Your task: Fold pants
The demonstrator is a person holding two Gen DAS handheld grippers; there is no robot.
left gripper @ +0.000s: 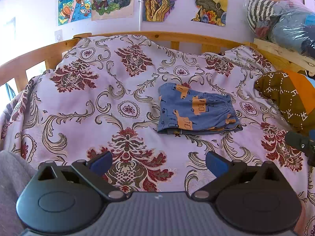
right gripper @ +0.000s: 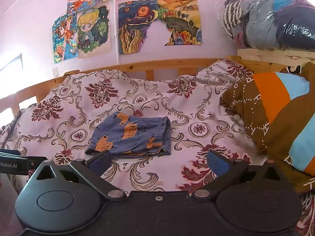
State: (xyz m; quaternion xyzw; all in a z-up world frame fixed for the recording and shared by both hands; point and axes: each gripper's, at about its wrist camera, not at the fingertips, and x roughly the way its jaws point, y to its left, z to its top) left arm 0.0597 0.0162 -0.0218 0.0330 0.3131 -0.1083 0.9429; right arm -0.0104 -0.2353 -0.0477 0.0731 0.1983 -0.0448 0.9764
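Observation:
Small blue pants with orange animal prints lie folded into a compact rectangle on the floral bedspread, elastic waistband to the right. They also show in the right wrist view, just beyond my right gripper's left finger. My left gripper is open and empty, held back over the bedspread, below and left of the pants. My right gripper is open and empty, close in front of the pants' near edge. Part of the right gripper shows at the left wrist view's right edge.
A brown, orange and light-blue pillow lies right of the pants. A wooden bed rail runs along the back under wall drawings. A plastic bag of clothes sits on a wooden shelf at upper right. Grey cloth is at lower left.

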